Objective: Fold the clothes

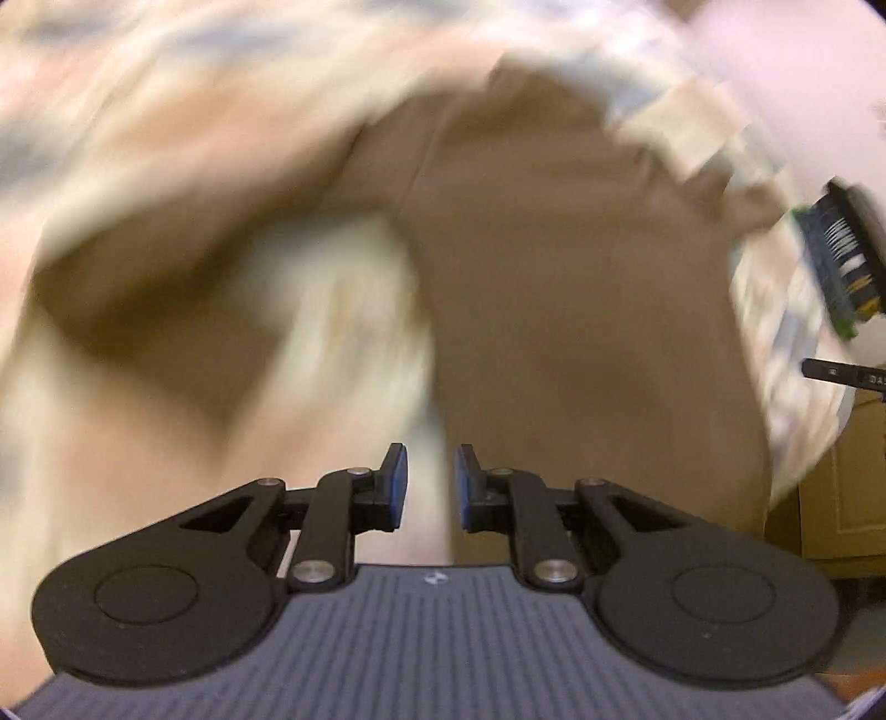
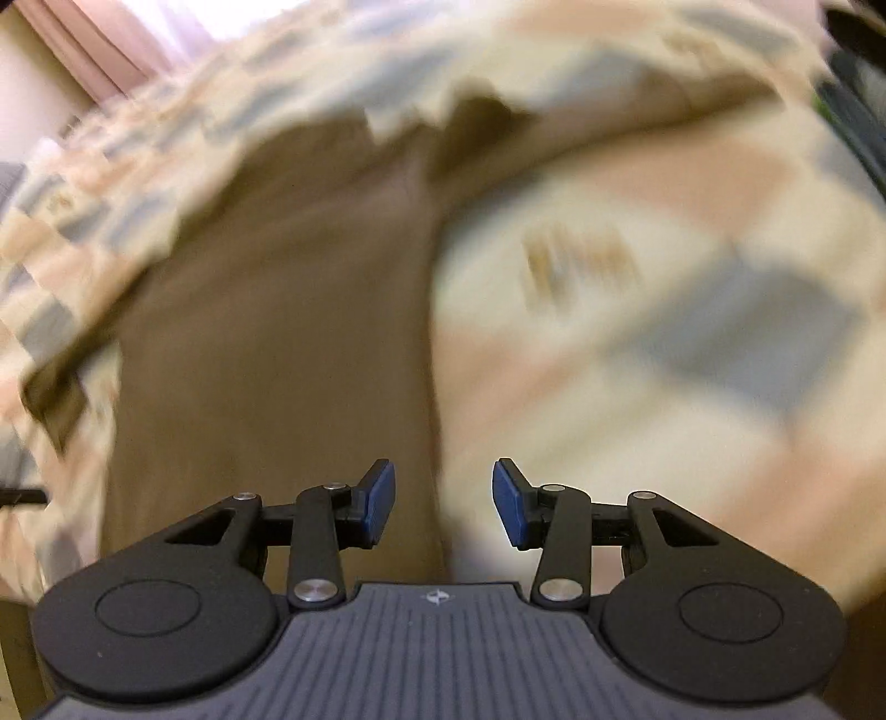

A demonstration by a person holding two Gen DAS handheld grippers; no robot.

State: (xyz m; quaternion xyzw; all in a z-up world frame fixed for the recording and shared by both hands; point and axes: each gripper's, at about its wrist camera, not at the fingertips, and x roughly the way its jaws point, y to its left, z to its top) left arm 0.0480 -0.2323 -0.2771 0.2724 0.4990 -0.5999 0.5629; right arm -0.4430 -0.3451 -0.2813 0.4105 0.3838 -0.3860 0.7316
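Both wrist views are pretty smeared with motion blur, so fine detail is hard to read. In the left wrist view the left gripper point(image 1: 431, 487) sits at the bottom center, its 2 blue pads point(image 1: 400, 487) parted by a narrow gap with nothing pinched in there. Past it, the brown garment point(image 1: 581, 310) fills the center and right of the frame, with another brown flap spreading off to the left. It lies on a patchwork bedspread point(image 1: 138, 83) in cream, peach and grey-blue squares that runs across the top and down the right side. At the far right edge you can catch part of the other gripper's black body point(image 1: 841, 255).

In the right wrist view the right gripper point(image 2: 443, 501) is also at the bottom center, pads spread noticeably wider than the left one's, again holding nothing. Here the brown garment point(image 2: 277, 343) takes the center-left, running top to bottom, and the bedspread point(image 2: 664, 332) covers the right half. A pink curtain point(image 2: 94, 50) shows in the upper left corner.
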